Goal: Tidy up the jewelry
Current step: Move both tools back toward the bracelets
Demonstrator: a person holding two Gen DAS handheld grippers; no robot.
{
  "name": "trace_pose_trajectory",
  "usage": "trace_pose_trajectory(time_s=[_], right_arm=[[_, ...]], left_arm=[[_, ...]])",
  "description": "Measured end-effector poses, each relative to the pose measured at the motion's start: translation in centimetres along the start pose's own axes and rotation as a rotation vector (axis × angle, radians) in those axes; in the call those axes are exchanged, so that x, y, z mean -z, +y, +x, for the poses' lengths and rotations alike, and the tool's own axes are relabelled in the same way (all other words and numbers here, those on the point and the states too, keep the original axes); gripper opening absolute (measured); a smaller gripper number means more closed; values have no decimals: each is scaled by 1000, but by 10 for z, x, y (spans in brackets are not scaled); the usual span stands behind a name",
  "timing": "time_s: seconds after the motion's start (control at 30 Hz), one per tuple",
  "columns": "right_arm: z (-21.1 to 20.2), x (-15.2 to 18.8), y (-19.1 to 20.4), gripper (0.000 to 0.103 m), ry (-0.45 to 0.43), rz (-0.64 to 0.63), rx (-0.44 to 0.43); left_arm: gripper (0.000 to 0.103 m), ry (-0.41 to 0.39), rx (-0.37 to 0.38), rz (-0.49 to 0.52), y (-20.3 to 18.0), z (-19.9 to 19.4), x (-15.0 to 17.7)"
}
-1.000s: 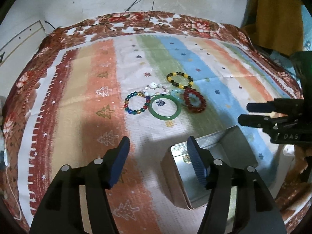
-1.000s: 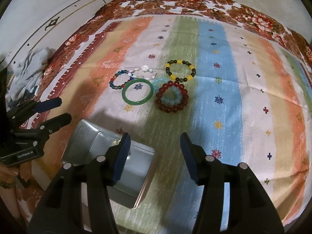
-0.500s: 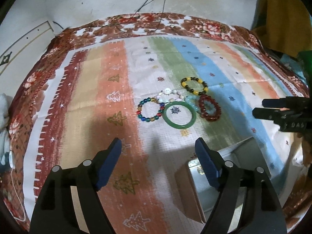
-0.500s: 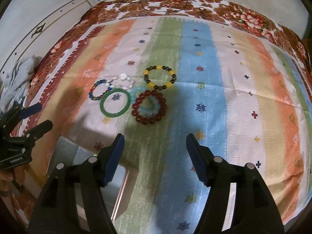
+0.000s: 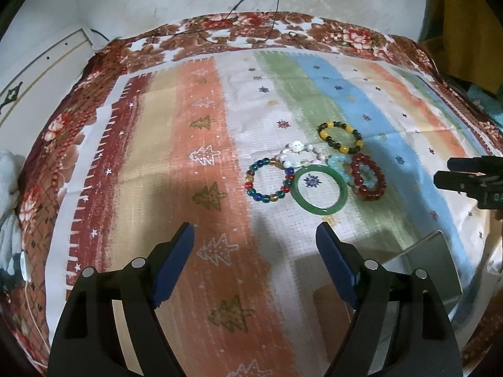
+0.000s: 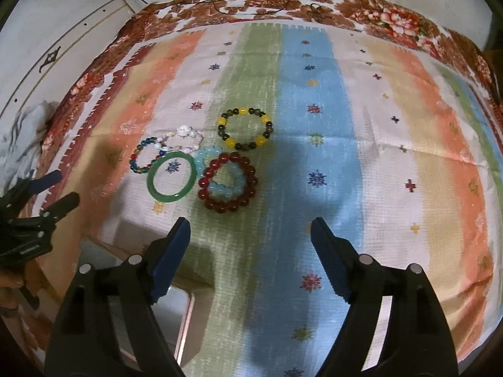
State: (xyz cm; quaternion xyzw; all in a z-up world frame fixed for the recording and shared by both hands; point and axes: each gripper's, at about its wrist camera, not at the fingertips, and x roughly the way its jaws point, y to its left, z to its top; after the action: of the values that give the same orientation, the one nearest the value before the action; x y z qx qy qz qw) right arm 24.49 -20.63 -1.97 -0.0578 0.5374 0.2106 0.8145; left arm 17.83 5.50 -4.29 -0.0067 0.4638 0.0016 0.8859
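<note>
Several bracelets lie grouped on the striped cloth: a green bangle point(image 5: 321, 190) point(image 6: 172, 177), a dark red bead bracelet point(image 5: 367, 182) point(image 6: 228, 187) over a light blue one point(image 6: 228, 186), a yellow and dark bead bracelet point(image 5: 339, 138) point(image 6: 245, 128), a multicolour bead bracelet point(image 5: 269, 180) point(image 6: 145, 155) and a white pearl one point(image 5: 298, 154) point(image 6: 185, 139). My left gripper point(image 5: 255, 267) is open and empty, hovering short of them. My right gripper point(image 6: 250, 256) is open and empty, in front of the red bracelet. A metal tin point(image 5: 430, 270) point(image 6: 176, 314) sits near the cloth's front edge.
The striped cloth point(image 5: 204, 188) point(image 6: 377, 157) covers a table with a floral border. A white wall with hanging wires point(image 5: 267, 0) stands behind. A pale cloth bundle point(image 5: 8, 188) lies off the left edge. Each gripper shows in the other's view: the right one point(image 5: 471, 176), the left one point(image 6: 37, 207).
Both grippers have pulled back and opened wider. The tin has slid toward the edge of both views, and the bracelets lie unmoved.
</note>
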Motion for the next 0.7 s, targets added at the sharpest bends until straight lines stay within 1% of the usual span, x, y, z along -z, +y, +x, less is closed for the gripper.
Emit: trace_pose_trajectory(time_s=[0.17,0.37,0.7], right_arm=[[10,-13,7,79,1,-46,51],[31,-20,3,79,23,-66,60],[56,-32,-11,79,55,-47,85]], left_arm=[[79,15,-14,-3,8,14,-10],[79,39,-24,-13,15,31,-16],[79,63,-31,19,10,52,-25]])
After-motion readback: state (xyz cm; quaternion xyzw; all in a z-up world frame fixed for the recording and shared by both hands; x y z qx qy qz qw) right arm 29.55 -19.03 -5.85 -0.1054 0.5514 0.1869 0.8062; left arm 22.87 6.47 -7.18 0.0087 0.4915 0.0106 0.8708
